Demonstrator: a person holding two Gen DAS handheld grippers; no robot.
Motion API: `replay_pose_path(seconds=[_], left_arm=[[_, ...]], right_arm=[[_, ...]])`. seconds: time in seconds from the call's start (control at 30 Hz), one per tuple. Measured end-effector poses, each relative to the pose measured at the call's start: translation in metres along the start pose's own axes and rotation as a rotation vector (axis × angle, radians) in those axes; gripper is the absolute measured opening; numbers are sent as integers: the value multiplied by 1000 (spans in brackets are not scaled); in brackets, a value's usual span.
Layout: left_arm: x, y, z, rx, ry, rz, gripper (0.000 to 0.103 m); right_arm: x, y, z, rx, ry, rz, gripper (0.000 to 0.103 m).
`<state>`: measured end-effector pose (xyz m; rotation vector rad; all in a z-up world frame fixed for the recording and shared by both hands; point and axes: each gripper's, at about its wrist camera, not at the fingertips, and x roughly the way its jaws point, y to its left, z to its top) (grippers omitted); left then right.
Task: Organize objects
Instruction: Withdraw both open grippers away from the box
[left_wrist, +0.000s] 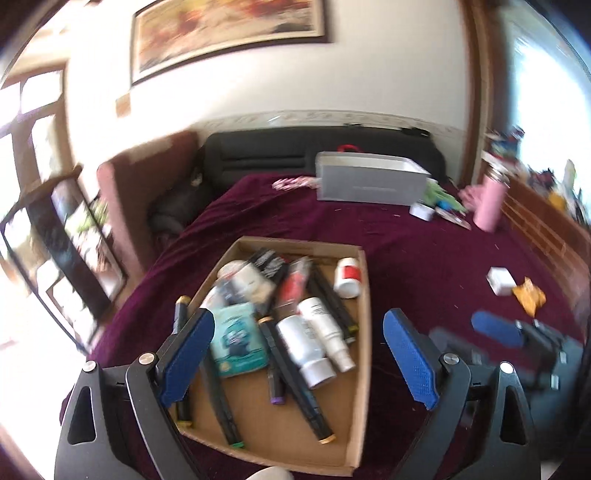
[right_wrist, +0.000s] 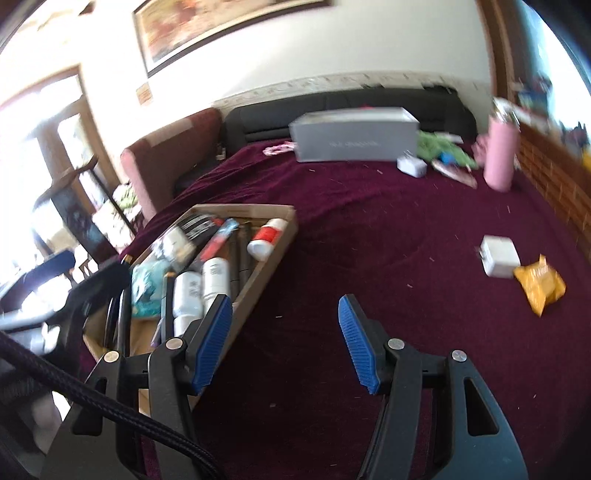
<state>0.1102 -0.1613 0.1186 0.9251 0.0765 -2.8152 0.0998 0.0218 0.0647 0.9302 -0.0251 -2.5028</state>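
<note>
A shallow cardboard tray (left_wrist: 364, 295) lies on the maroon bedspread (left_wrist: 424, 258). It holds several black markers (left_wrist: 295, 380), two white spray bottles (left_wrist: 317, 332), a teal packet (left_wrist: 236, 332) and a small white bottle with a red label (left_wrist: 348, 276). My left gripper (left_wrist: 297, 317) hovers over the tray's near half, open wide, nothing between its pads. My right gripper (right_wrist: 285, 301) stands open above bare bedspread just right of the tray (right_wrist: 284, 229), holding nothing. A white charger block (right_wrist: 500, 256) and a yellow packet (right_wrist: 541, 282) lie loose on the cloth at the right.
At the bed's far side stand a grey box (left_wrist: 369, 181), a pink bottle (left_wrist: 489, 203), a small white adapter (left_wrist: 423, 211) and green and pink clutter. A wooden rail (right_wrist: 565, 184) runs along the right edge. A maroon chair (left_wrist: 144, 192) stands left of the bed.
</note>
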Motion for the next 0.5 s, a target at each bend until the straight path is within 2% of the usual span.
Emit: replay_pose_path(seconds=[0.1,0.17,0.27,0.37,0.5], left_arm=[[13,31,-4,-110,70,21,90],[17,47,-10,-149,89,46,90],[18,65,-18,-193,80,109,90],[19,77,-24,-234,86,125,90],[13,80,-28,-220,59,178,90]], right_arm=[[1,24,-5,-63,-2,-6,63],[4,33,-8,-83,9,5,63],[8,39,-11,-99,26,-7,63],[11,42,-12,-103,41,-19,63],[12,55,-12,-135,46,-39,63]])
